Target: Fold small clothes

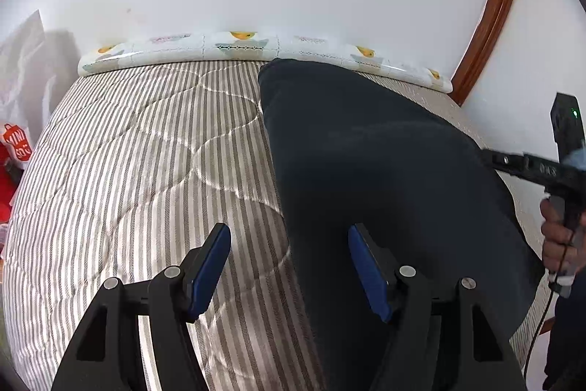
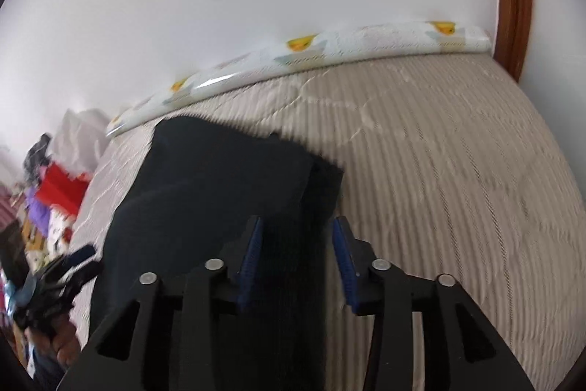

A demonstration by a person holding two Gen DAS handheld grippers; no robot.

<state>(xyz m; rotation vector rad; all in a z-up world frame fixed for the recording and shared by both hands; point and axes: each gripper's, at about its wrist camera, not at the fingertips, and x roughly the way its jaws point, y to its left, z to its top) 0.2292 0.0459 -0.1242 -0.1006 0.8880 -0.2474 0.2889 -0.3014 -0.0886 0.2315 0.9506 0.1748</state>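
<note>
The fingers (image 1: 216,266) of the left gripper (image 1: 289,266) stood wide apart above the bed (image 1: 128,171), with the left edge of the dark garment (image 1: 366,171) between them but no pad pressing on it. The fingers (image 2: 252,262) of the right gripper (image 2: 298,262) were partly open around the right edge of the same garment, and I could not tell if they gripped it. The garment lay flat on the striped quilt, reaching toward the patterned bolster (image 1: 241,46) at the wall.

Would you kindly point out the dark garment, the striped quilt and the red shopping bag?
dark garment (image 1: 366,171): left wrist view, middle of cloth.
striped quilt (image 1: 128,171): left wrist view, bare part.
red shopping bag (image 1: 14,141): left wrist view, printed front.
</note>
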